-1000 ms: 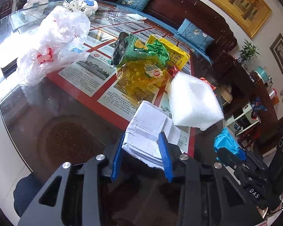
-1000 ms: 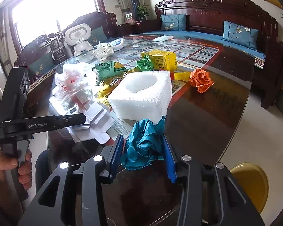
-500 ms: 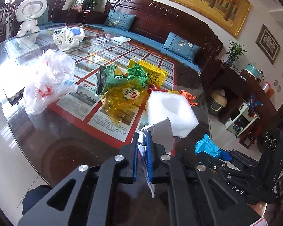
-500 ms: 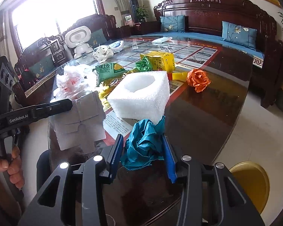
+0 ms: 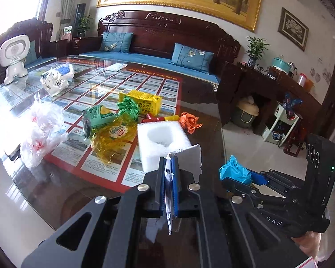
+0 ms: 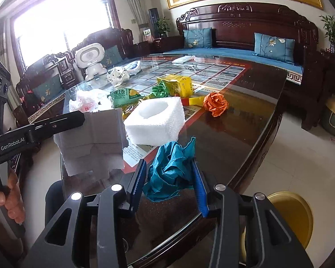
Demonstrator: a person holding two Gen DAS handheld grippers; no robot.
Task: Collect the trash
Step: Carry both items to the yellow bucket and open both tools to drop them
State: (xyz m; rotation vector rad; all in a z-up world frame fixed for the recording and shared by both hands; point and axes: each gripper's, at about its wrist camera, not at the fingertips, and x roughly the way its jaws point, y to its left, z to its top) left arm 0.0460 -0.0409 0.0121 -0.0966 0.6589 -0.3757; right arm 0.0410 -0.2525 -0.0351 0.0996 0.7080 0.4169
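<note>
My left gripper [image 5: 168,163] is shut on a flattened white paper carton [image 5: 189,156], which hangs in the air above the glass table's near end; the right wrist view shows the same carton [image 6: 93,138] clamped at the left gripper's tip [image 6: 81,118]. My right gripper [image 6: 169,169] is shut on a crumpled teal paper ball [image 6: 170,169], also visible in the left wrist view [image 5: 234,172]. On the table lie a white foam block [image 5: 162,138], an orange paper ball [image 6: 215,103], a yellow carton [image 5: 145,102], green wrappers [image 5: 98,116] and a clear plastic bag [image 5: 42,131].
The glass table [image 6: 245,129] runs away toward a dark wooden sofa [image 5: 167,42]. A white toy robot [image 6: 90,60] and a white bag [image 5: 55,80] sit at its far left. A yellow bin [image 6: 292,216] stands on the floor below the right gripper. A hand [image 6: 2,203] holds the left gripper's handle.
The left gripper's jaws closed on the white carton and lifted it off the table. The right gripper kept its hold on the teal ball and drifted slightly.
</note>
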